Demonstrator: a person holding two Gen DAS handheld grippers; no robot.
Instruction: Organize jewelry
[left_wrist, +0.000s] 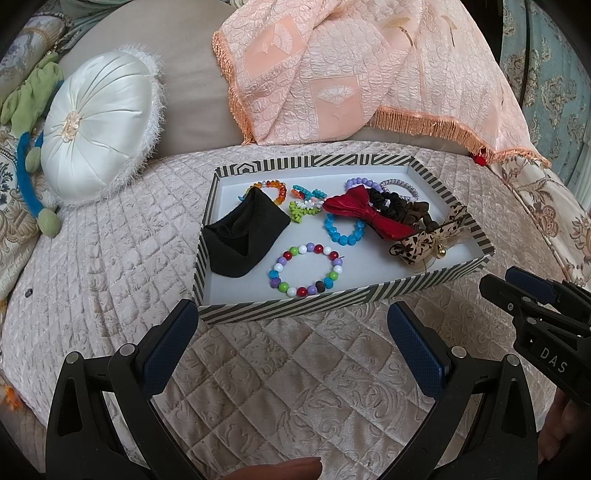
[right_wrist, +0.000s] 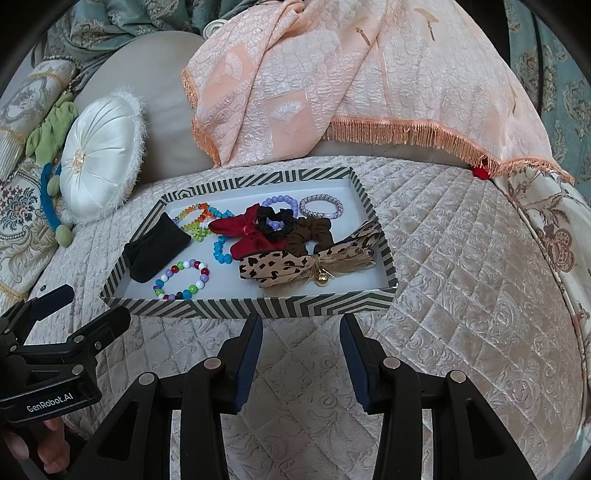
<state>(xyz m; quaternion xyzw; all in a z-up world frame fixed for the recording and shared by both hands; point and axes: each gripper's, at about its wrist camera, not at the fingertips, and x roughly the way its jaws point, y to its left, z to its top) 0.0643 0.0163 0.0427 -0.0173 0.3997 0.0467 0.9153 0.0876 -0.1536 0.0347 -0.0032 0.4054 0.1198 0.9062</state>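
I have both tools hovering over the quilted bed cover (left_wrist: 295, 387), just short of the striped tray (left_wrist: 332, 308) that carries all the jewelry. My left tool (left_wrist: 291, 325) stands wide open with nothing between its blue pads (left_wrist: 170, 343), and my right tool (right_wrist: 301, 332) is also open, its pads narrower apart and empty; neither touches the tray. Inside the tray, nearest me, lies a multicoloured bead bracelet (left_wrist: 306, 269), flat on the white floor and apart from the rest. Just left of it sits a folded black cloth (left_wrist: 243, 232) that overlaps an orange-and-rainbow bracelet (left_wrist: 267, 188) at the far left corner. A blue bead bracelet (left_wrist: 341, 229) lies near the middle, partly under a red bow (left_wrist: 364, 210). Beside the bow I see a black scrunchie (right_wrist: 275, 221), a brown scrunchie (right_wrist: 310, 232) and a leopard-print bow (right_wrist: 295, 264) with a small gold bell (right_wrist: 320, 280), all crowded to the right side. Two lilac bracelets (right_wrist: 319, 206) rest along the far wall. A white round cushion (left_wrist: 99, 125) leans at the left of the bed and a peach fringed throw (left_wrist: 351, 74) hangs behind.
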